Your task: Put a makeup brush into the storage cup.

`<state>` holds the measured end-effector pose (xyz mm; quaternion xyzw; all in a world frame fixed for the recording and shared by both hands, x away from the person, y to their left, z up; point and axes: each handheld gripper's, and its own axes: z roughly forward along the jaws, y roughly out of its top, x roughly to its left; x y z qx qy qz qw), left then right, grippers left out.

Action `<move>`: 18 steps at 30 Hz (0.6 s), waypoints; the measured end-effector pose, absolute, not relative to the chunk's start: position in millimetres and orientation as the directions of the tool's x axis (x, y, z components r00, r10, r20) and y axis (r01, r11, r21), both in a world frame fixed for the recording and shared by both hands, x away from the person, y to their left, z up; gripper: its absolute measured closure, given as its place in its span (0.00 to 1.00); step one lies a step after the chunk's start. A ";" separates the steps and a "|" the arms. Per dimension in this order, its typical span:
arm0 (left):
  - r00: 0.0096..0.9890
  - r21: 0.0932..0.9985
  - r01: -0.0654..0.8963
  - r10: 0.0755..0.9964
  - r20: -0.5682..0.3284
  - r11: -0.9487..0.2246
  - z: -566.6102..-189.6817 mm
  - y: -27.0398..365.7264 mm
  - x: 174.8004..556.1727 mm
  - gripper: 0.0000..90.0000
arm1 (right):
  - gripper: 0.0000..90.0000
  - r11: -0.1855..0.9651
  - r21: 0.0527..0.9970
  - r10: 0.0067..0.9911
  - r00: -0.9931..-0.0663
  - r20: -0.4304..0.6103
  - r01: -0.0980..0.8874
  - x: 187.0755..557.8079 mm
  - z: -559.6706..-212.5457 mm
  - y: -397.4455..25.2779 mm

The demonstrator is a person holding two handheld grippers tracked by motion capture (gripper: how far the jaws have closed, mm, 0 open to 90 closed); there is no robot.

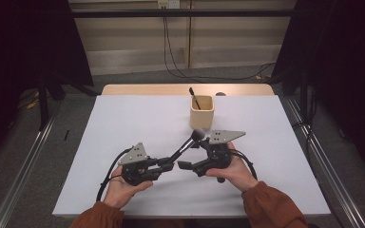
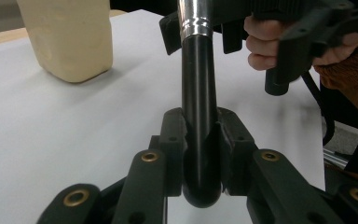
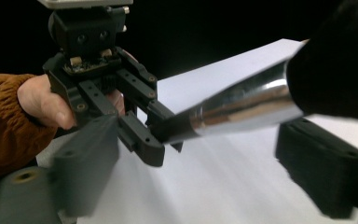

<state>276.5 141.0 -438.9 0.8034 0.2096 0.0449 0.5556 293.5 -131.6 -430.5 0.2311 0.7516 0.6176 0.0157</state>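
The left hand-held gripper is closed on the black handle end of a makeup brush, held above the white tabletop. In the left gripper view the rounded butt of the brush sits clamped between the two jaws, and the handle runs up to a chrome ferrule near the top edge. From the grip, the brush slants up and away toward the far right, its bristle head lying just in front of the cup.

The right hand-held gripper faces the left one, tips close together; its jaws stand apart, holding nothing. In the right gripper view the brush crosses between the spread jaws without touching either, with the ferrule in the gap.

The beige cup stands near the far edge of the tabletop, and a second, dark brush leans inside it.
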 end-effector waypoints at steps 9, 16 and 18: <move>0.912 0.909 0.290 0.374 -0.167 -0.301 -442.2 140.1 276.9 0.83 | 0.52 0.093 0.934 0.368 -0.884 0.289 0.344 296.4 -431.3 -135.4; 0.918 0.902 0.281 0.365 -0.154 -0.327 -444.5 137.2 275.7 0.83 | 0.68 0.060 0.931 0.350 -0.881 0.319 0.361 299.1 -431.7 -137.7; 0.919 0.902 0.278 0.364 -0.150 -0.331 -444.9 136.8 275.8 0.82 | 0.70 0.054 0.929 0.339 -0.882 0.327 0.366 299.1 -431.3 -137.3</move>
